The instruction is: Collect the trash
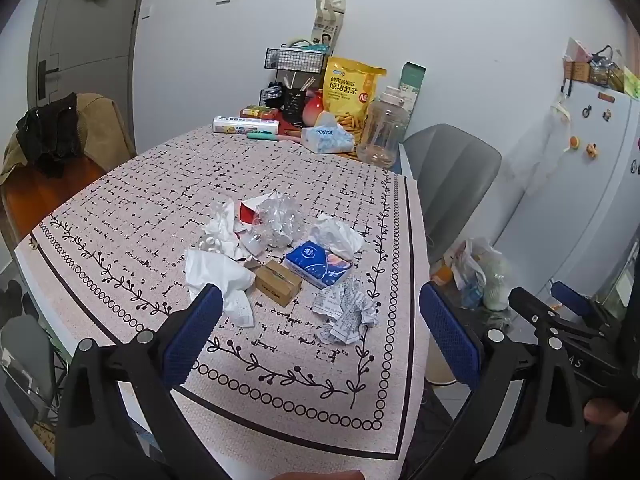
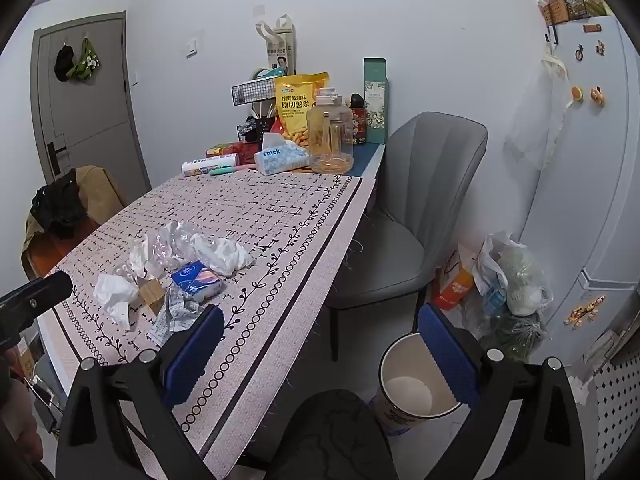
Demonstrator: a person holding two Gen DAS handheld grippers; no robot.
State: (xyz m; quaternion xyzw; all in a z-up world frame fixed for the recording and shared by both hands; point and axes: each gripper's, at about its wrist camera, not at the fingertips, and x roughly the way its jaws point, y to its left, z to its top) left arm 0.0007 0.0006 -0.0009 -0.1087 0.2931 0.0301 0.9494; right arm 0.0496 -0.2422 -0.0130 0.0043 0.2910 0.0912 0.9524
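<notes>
A pile of trash lies on the patterned tablecloth (image 1: 280,168): white crumpled tissues (image 1: 218,272), a small brown box (image 1: 277,282), a blue tissue pack (image 1: 318,262), a crumpled receipt (image 1: 346,312), clear crushed plastic (image 1: 280,218). My left gripper (image 1: 320,332) is open and empty, hovering above the table's near edge just short of the pile. My right gripper (image 2: 320,356) is open and empty, off the table's right side, above a paper bin (image 2: 412,384) on the floor. The pile shows at left in the right wrist view (image 2: 180,272).
A grey chair (image 2: 404,216) stands at the table's right side. Bags (image 2: 508,280) sit on the floor by a white fridge (image 2: 592,160). A snack bag (image 1: 350,92), clear jug (image 1: 382,132), tissue box (image 1: 328,140) crowd the far end. A chair with clothes (image 1: 56,140) stands left.
</notes>
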